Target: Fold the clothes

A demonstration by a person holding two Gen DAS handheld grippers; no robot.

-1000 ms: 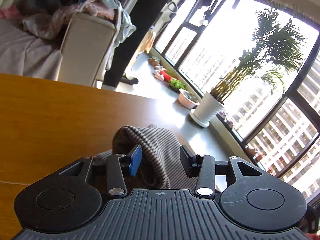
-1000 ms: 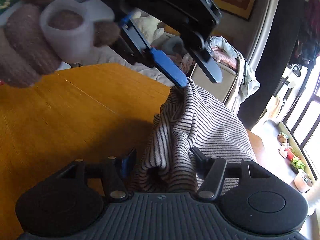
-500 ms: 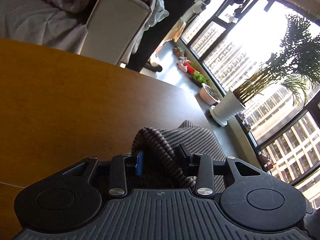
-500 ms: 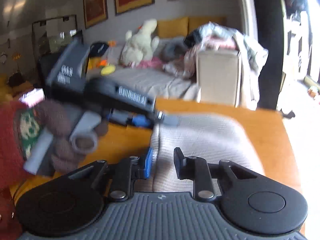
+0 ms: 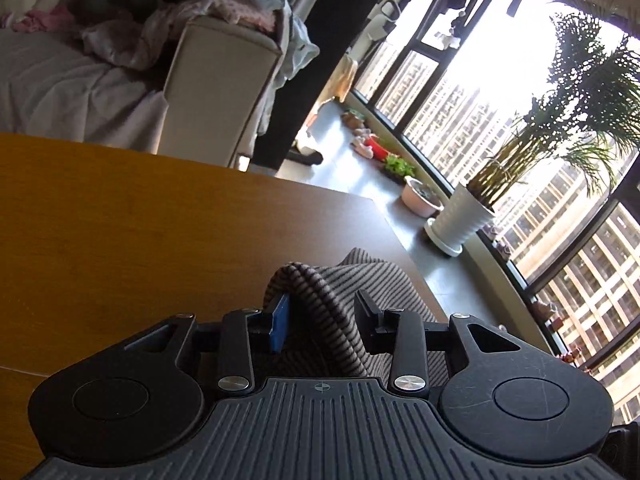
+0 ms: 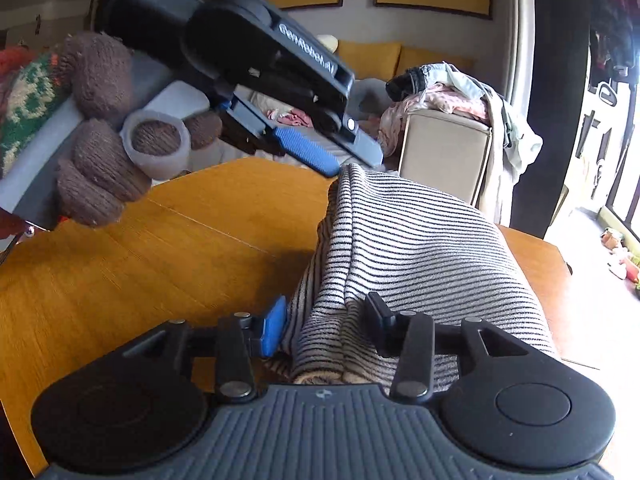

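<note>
Right up close in the right wrist view, the right gripper (image 6: 322, 326) has its jaws set partly apart with a bunched fold of the striped garment (image 6: 420, 240) lying between them; the cloth brushes the blue pad on one side and the black finger on the other, though whether it is truly pinched or just resting there is hard to say from this angle. Just beyond, the garment rises in a tent off the wooden table (image 6: 140, 264), its peak meeting the tips of the left gripper (image 6: 340, 160), which comes in from above with a brown-gloved hand (image 6: 100, 152) wrapped around its handle.

Switch to the left wrist view: the left gripper (image 5: 322, 322) has its fingers a moderate way apart too, and a ridge of the striped garment (image 5: 320, 312) runs up between them, lying against the blue pad, with a visible gap before the black finger. The cloth drapes off toward the table's (image 5: 140, 240) far right corner.

Farther back, a beige chair (image 5: 216, 92) heaped with clothes stands beyond the table's far edge, and a white potted palm (image 5: 460, 216) sits on the sill by the curved window (image 5: 540, 140).
</note>
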